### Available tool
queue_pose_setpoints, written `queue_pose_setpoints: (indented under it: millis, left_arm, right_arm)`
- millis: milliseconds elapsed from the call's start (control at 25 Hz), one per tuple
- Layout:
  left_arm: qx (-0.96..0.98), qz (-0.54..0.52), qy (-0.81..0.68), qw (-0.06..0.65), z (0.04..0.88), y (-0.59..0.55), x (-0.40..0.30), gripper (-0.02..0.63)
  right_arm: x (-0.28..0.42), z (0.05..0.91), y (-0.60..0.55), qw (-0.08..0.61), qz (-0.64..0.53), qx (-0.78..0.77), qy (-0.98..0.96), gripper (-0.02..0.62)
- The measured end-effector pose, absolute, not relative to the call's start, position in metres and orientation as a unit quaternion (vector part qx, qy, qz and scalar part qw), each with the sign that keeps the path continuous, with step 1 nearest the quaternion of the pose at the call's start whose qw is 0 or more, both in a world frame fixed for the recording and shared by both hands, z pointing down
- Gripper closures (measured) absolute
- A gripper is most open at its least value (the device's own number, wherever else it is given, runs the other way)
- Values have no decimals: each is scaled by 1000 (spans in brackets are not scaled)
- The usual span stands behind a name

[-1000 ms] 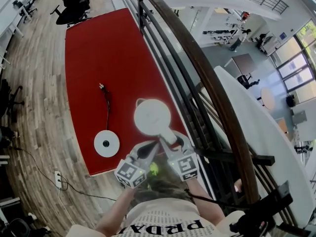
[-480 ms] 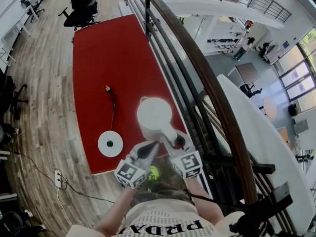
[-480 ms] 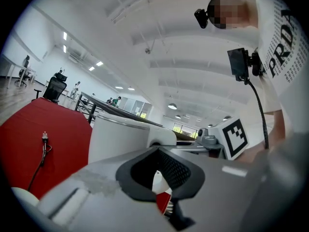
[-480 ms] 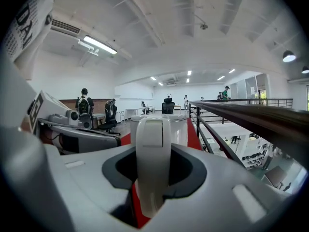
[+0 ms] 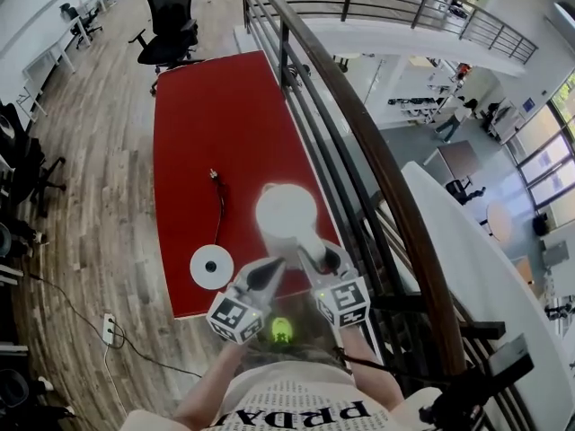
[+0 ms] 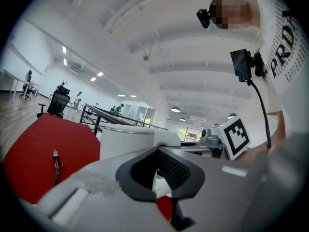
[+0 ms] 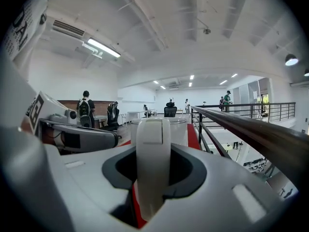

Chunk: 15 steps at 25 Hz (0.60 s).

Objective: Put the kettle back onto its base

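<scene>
A white kettle (image 5: 286, 212) hangs just over the right side of the red table (image 5: 193, 124), its handle (image 7: 153, 149) pointing back at me. My right gripper (image 5: 314, 255) is shut on that handle; its jaws have just been closing on it, and both pads press its sides. My left gripper (image 5: 269, 273) is shut with nothing in it, its tips (image 6: 156, 151) close to the kettle's body (image 6: 123, 139) below the handle; I cannot tell whether they touch. The round white base (image 5: 212, 267) lies on the table to the kettle's left, near the front edge.
A black cable (image 5: 222, 206) runs from the base to a loose plug (image 5: 214, 174). A dark railing (image 5: 359, 151) borders the table's right side, with a drop beyond. A black office chair (image 5: 172, 16) stands past the far end. A power strip (image 5: 109, 328) lies on the floor.
The kettle and both grippers have risen a little together. In the head view the kettle now stands slightly nearer the base.
</scene>
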<state>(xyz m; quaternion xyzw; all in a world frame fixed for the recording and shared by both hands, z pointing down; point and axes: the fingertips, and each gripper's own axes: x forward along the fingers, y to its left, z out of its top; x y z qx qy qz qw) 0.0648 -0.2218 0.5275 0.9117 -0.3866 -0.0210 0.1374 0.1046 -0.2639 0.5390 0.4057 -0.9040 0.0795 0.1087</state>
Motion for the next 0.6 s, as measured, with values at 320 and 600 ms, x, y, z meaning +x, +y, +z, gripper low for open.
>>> queue_pose_setpoints:
  millis: [320,600]
  left_arm:
    - [904,-32,-412,113,506,-214,51,615]
    - [902,-33,-413,119,506,-202,43,615]
  right_arm:
    - [90,513,-253,97,57,388,-915,474]
    - [78,503,-247,95,50,385,-917,472]
